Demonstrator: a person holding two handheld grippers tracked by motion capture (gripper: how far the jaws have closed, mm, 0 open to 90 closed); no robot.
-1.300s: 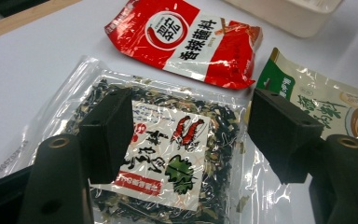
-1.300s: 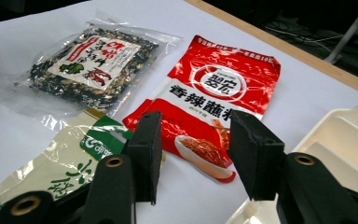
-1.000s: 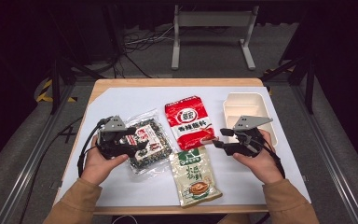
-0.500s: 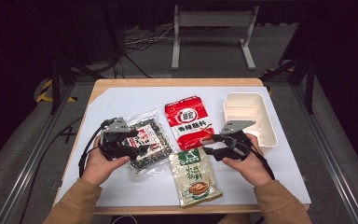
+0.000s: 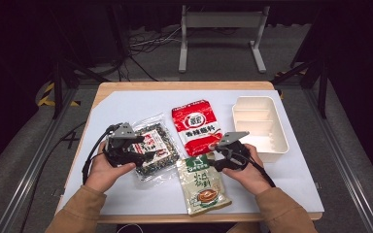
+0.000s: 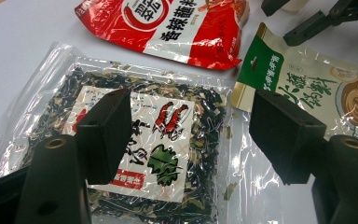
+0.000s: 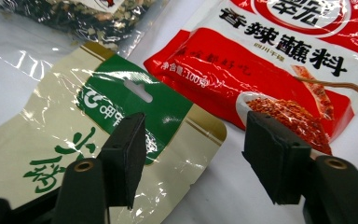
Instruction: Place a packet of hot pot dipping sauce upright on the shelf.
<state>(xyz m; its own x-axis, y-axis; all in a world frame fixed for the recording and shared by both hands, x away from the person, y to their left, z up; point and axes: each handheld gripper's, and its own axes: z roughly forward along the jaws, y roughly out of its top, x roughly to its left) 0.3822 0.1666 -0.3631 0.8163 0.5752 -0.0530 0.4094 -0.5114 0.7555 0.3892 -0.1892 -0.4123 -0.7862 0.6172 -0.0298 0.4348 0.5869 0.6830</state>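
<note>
Right gripper (image 5: pixel 219 154) has slid toward nine o'clock, jaws spread over the green pouch's (image 5: pixel 203 183) top corner; left gripper (image 5: pixel 143 154) gapes above the seaweed bag (image 5: pixel 156 153). Likely next: descend, pinch.

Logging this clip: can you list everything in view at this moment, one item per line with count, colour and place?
Red packet: 1, red with a white band and black lettering, flat at table centre.
Clear packet: 1, transparent with dark dried contents and a white label, left of centre, under the left claw.
Green-topped packet: 1, beige with a green top, near edge, below the red packet.
Tray: 1, cream, divided into compartments, right side of the table.
Table: 1, white top with a wooden rim.
Metal stand: 1, pale grey, on the floor beyond the table.
Left claw: 1, black, open over the clear packet.
Right claw: 1, black, open above the green-topped packet's top corner.
Sleeves: 2, tan, bottom edge.
</note>
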